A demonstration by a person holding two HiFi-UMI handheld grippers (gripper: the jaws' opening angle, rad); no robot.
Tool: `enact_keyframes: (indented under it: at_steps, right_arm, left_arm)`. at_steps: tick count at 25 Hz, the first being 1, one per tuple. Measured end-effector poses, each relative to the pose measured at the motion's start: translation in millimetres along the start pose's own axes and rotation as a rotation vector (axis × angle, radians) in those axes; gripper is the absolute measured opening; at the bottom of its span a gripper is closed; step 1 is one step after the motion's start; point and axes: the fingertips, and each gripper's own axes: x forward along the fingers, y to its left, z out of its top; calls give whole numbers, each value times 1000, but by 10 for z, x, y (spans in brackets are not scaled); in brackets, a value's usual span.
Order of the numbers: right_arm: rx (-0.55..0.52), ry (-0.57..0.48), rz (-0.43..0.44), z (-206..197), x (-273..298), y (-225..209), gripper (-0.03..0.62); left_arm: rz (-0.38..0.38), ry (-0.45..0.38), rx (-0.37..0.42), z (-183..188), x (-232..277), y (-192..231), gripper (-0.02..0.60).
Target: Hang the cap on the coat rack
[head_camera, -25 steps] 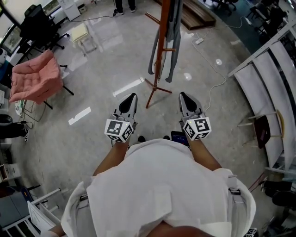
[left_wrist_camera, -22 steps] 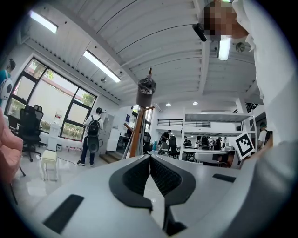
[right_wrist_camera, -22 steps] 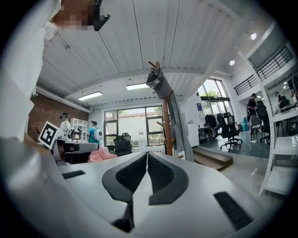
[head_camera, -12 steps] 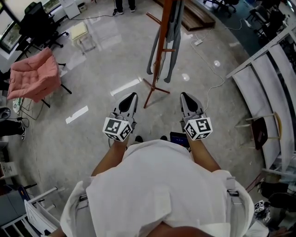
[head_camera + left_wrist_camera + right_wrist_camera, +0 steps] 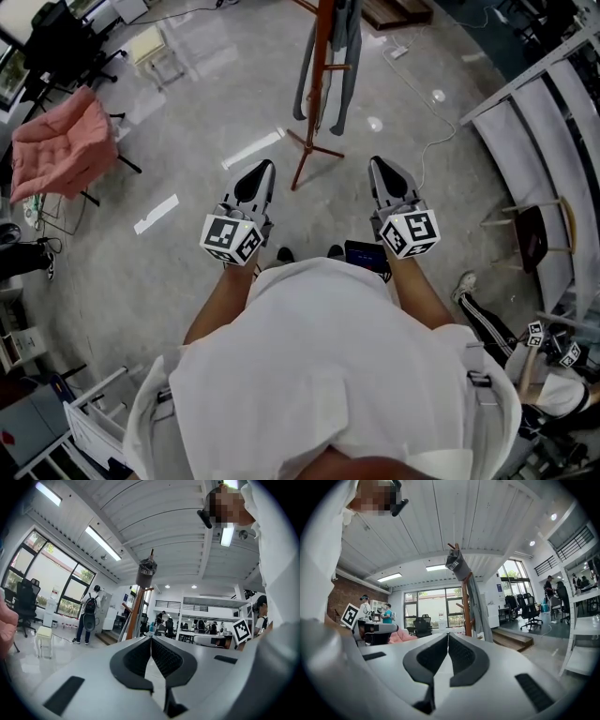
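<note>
- A wooden coat rack (image 5: 317, 89) with a slim reddish-brown pole and splayed feet is seen on the glossy grey floor (image 5: 187, 122), straight ahead of the person.
- The cap (image 5: 146, 573), dark and soft-looking with pale print, is found at the top end of the rack's pole, draped over an upper peg; it is touched by neither hand-held gripper.
- A long, limp grey garment (image 5: 348, 52) is hung lower on the rack, beside the pole.
- The left hand-held gripper (image 5: 262, 170) is held clenched: its ribbed black pads are pressed together at the tips, with nothing between them.
- The right hand-held gripper (image 5: 380, 165) is likewise clenched and empty, its smooth grey shell tapering to a point.
- Both are aimed towards the rack and held well apart from it.
- A pink cushioned chair (image 5: 58, 145) is seen at the floor's left edge.
</note>
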Motion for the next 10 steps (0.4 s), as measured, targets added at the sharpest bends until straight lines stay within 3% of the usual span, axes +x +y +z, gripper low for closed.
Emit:
enact_keyframes:
  at_steps: [10]
  right_arm:
    - [1,4,-8,-65,73,91,25]
  left_arm:
    - [-27,7,-8,0,-21,98,20]
